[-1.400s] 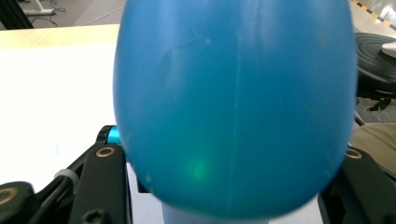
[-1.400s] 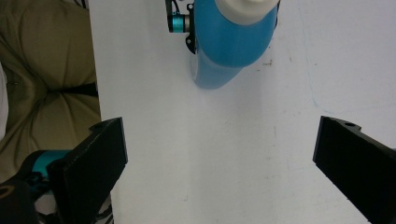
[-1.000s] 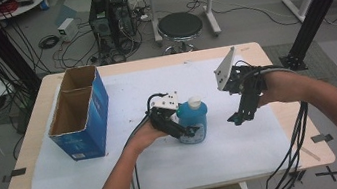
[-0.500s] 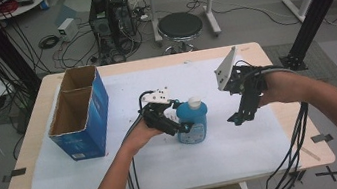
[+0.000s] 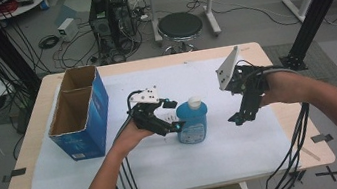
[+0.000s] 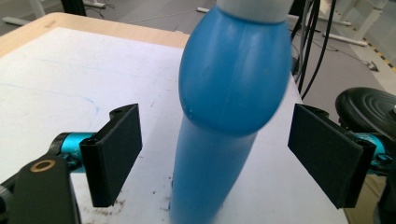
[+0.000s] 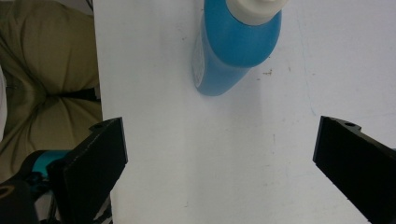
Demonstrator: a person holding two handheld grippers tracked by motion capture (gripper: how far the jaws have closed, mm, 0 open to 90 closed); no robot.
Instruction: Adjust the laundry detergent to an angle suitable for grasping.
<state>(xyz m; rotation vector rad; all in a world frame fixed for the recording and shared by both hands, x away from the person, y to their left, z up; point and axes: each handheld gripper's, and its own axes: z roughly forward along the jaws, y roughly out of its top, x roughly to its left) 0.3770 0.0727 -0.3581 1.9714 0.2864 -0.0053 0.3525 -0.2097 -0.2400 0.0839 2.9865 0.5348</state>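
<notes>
A blue bottle with a white cap stands upright on the white sheet near the table's middle. My left gripper is at the bottle's left side, open. In the left gripper view the bottle rises between the two wide-apart jaws of the left gripper, and neither pad touches it. My right gripper hangs tilted down to the right of the bottle, apart from it. In the right gripper view the right gripper is open over bare sheet, with the bottle farther ahead.
A tall blue cardboard box, open on top with two compartments, stands at the table's left. White paper covers most of the wooden table. Cables trail from both grippers over the near edge. A black stool sits beyond the far edge.
My left gripper has drifted a little to the left and toward the far side, still beside the bottle. The bottle and my right gripper have stayed put.
</notes>
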